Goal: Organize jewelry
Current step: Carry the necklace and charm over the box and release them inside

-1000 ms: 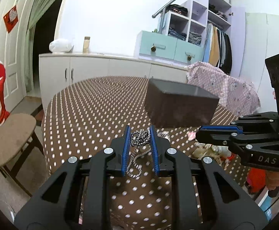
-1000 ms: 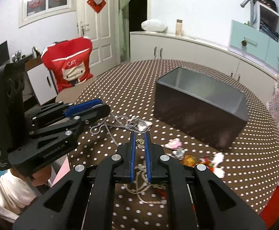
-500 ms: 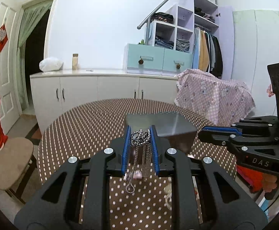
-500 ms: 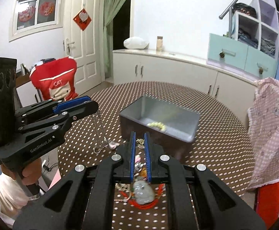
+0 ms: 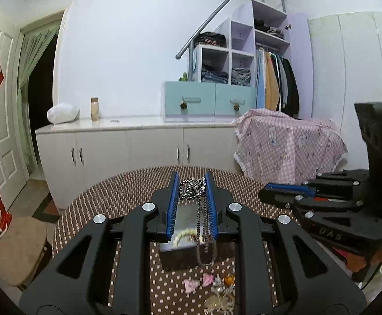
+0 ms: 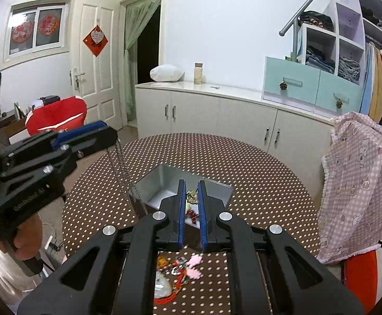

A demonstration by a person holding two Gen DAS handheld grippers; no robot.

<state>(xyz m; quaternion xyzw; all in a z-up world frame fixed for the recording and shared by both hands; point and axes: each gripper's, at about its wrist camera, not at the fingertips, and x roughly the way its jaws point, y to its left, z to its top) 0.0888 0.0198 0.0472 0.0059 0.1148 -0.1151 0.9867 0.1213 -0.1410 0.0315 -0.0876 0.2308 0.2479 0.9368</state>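
1. The round table point(image 6: 243, 173) with the dotted brown cloth is our whole workspace, and its near edge is cut off behind our own tools in both views.
2. The grey metal box point(image 6: 162, 181) sits near the middle of the table, open side up, which makes sense as the drop spot. There's already a pale beaded piece point(image 5: 181, 236) lying in it.
3. Our left gripper point(image 5: 191, 186) is clamped on a bunched silver chain point(image 5: 191, 189). Held that high, the loose strands hang free right next to the box, so they can be lowered in without dragging the cloth.
4. Our right gripper point(image 6: 191, 197) is pinched nearly shut on a small gold-coloured pendant bit point(image 6: 191, 193), with a red cord point(image 6: 193, 214) trailing below it. It's up over the box for the same reason, we figure.
5. The leftover jewelry pile point(image 6: 178, 267) is still on the table in front of the box: pink pieces, an orange one, a pale green stone on red cord.
6. Hard bits: the pendant is mostly hidden by the blue pads, so gold-coloured is probably right but we wouldn't swear to it. We also can't tell whether the chain ends touch the box.
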